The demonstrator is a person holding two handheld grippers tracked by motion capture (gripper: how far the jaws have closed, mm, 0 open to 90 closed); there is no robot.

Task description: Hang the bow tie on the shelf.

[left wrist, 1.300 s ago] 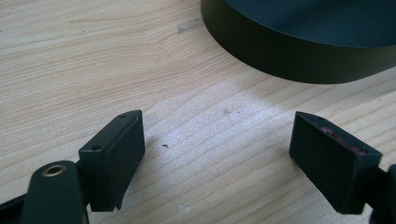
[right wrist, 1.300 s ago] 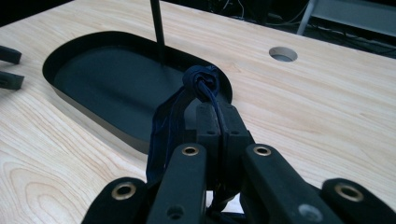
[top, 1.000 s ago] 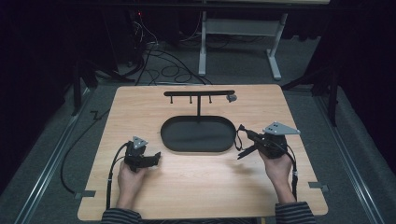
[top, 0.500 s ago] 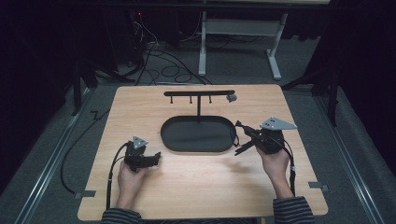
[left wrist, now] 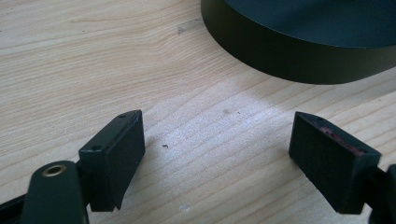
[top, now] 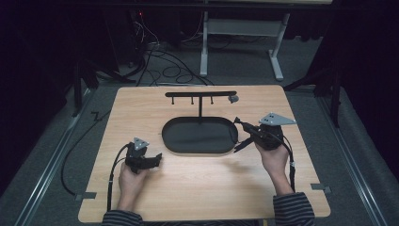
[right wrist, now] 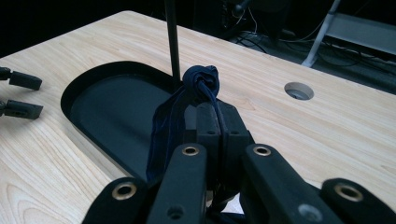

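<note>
My right gripper (right wrist: pixel 219 116) is shut on a dark blue fabric band (right wrist: pixel 201 81); its knot bulges just past the fingertips and a strip hangs down the left side. In the high view this gripper (top: pixel 241 125) hovers at the right end of the black oval tray (top: pixel 200 148), pointing left. A black T-shaped stand (top: pixel 201 94) with small hooks under its crossbar rises behind the tray; its post (right wrist: pixel 173 42) stands just beyond the knot. My left gripper (left wrist: pixel 217 158) rests open on the wooden table near the tray wall (left wrist: pixel 289 60), with nothing between its jaws.
A small grey piece (top: pixel 233 99) sits at the crossbar's right end. There is a round hole (right wrist: pixel 299 91) in the tabletop to the right of the tray. Cables and a white frame lie on the floor beyond the table's far edge.
My right gripper has shifted slightly away from the person, toward the tray's right end, still gripping the band. The left gripper has stayed put.
</note>
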